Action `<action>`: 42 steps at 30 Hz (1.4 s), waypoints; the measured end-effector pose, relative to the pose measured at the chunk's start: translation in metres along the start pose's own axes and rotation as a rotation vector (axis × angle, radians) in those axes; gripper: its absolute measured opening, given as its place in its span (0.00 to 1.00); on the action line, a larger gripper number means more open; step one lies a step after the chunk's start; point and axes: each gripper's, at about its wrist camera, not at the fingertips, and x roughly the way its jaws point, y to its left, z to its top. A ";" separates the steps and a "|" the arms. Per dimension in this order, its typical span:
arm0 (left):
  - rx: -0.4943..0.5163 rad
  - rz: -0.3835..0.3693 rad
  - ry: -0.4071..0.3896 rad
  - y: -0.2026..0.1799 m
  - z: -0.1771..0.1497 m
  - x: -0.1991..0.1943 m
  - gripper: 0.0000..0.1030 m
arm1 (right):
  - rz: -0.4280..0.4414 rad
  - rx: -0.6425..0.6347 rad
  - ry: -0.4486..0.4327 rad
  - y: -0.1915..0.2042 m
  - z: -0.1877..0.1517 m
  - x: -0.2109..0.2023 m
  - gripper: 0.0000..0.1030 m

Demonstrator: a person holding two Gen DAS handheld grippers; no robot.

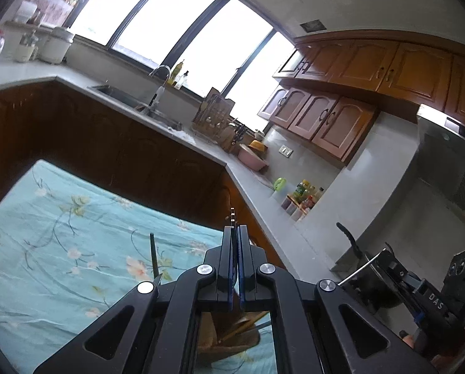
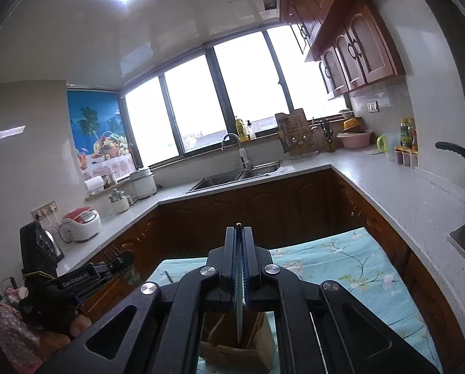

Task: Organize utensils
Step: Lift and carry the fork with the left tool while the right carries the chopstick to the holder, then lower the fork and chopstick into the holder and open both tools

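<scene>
My left gripper [image 1: 236, 230] is shut on a thin dark utensil [image 1: 232, 215] whose tip sticks out past the fingertips. Below it a wooden utensil holder [image 1: 232, 336] with wooden-handled pieces stands on the floral blue tablecloth [image 1: 60, 233]. A dark stick-like utensil [image 1: 152, 255] stands up left of the gripper. My right gripper [image 2: 239, 229] is shut on a flat glassy-green utensil [image 2: 239, 311] that hangs down into the wooden holder [image 2: 232, 342]. The right gripper also shows at the right edge of the left wrist view [image 1: 419, 286].
A grey L-shaped counter [image 2: 388, 180] runs around dark wood cabinets, with a sink [image 2: 232, 177], a dish rack [image 2: 296, 137], a pink basin [image 2: 355, 138], bottles [image 2: 407, 137], rice cookers [image 2: 81, 218] and a pan handle [image 2: 457, 149].
</scene>
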 end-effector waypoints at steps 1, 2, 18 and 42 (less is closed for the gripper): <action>-0.007 0.000 0.005 0.004 -0.003 0.007 0.00 | -0.002 -0.001 0.004 -0.001 -0.001 0.003 0.03; -0.013 0.006 0.011 0.010 -0.007 0.016 0.00 | -0.002 0.001 0.010 -0.002 -0.004 0.007 0.03; 0.009 0.058 0.089 0.034 -0.041 0.051 0.02 | 0.002 0.033 0.147 -0.020 -0.058 0.049 0.03; 0.049 0.167 0.191 0.020 -0.045 0.049 0.11 | 0.019 0.066 0.174 -0.027 -0.066 0.058 0.04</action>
